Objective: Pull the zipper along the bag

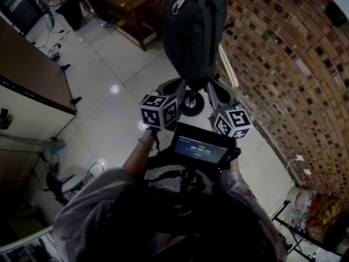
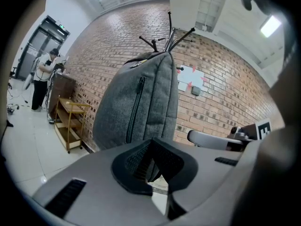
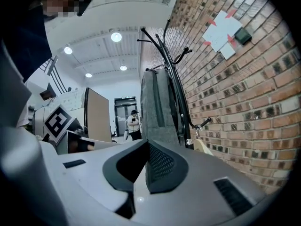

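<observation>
1. Grey bag (image 2: pixel 141 102) hangs from a coat rack (image 3: pixel 165 55) beside the brick wall (image 1: pixel 283 64); no table carries it.
2. Left tongs (image 2: pixel 151 166) are narrow and seem to pinch the bag's lower edge.
3. Right tongs (image 3: pixel 143 166) are pressed together, with nothing visible between them.
4. The side zipper (image 2: pixel 135 109) looks closed; I judge that the pulling is not yet begun.

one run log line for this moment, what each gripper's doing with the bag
bag: hangs on coat rack | left gripper: shut on bag bottom | right gripper: shut, nothing seen between jaws
</observation>
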A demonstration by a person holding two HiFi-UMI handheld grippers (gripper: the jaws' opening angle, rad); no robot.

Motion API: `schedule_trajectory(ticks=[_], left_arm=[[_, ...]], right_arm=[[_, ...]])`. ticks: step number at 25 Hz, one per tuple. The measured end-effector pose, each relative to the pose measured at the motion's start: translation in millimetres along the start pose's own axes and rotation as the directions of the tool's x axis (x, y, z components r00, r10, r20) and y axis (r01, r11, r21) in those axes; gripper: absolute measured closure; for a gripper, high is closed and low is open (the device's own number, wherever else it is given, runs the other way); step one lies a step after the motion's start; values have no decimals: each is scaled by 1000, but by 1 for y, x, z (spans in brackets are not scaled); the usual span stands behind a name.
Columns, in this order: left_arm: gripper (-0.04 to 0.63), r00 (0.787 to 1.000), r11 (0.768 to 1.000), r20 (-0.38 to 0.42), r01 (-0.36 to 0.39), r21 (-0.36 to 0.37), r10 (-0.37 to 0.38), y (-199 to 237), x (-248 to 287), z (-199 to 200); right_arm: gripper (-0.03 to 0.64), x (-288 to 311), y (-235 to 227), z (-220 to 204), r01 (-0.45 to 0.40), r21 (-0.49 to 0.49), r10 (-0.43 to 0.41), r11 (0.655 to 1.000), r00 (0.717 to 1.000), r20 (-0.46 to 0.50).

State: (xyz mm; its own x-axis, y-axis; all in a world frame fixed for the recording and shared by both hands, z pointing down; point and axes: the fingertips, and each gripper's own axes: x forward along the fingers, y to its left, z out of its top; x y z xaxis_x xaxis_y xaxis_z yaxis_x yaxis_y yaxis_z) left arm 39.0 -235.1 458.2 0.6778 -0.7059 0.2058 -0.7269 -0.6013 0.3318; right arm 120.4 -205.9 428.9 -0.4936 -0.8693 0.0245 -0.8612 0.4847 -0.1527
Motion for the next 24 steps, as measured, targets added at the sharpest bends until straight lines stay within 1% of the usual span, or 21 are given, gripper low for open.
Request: schedule_trajectory(ticks=[3,11,24], left_arm=[[594,1000,1000,1,0,1,0,-1,-1,0],[594,1000,1000,7,0,3,0,-1,-3,1],[594,1000,1000,2,-10,0,10,1,-6,-1]], right_arm=[[618,0,3,0,-3,-17,3,1000,1000,-6],[618,-1,6,-1,-7,-18,7,1000,1000,-12],[618,-1,6,-5,-10,-1,10,1000,1000,-24]])
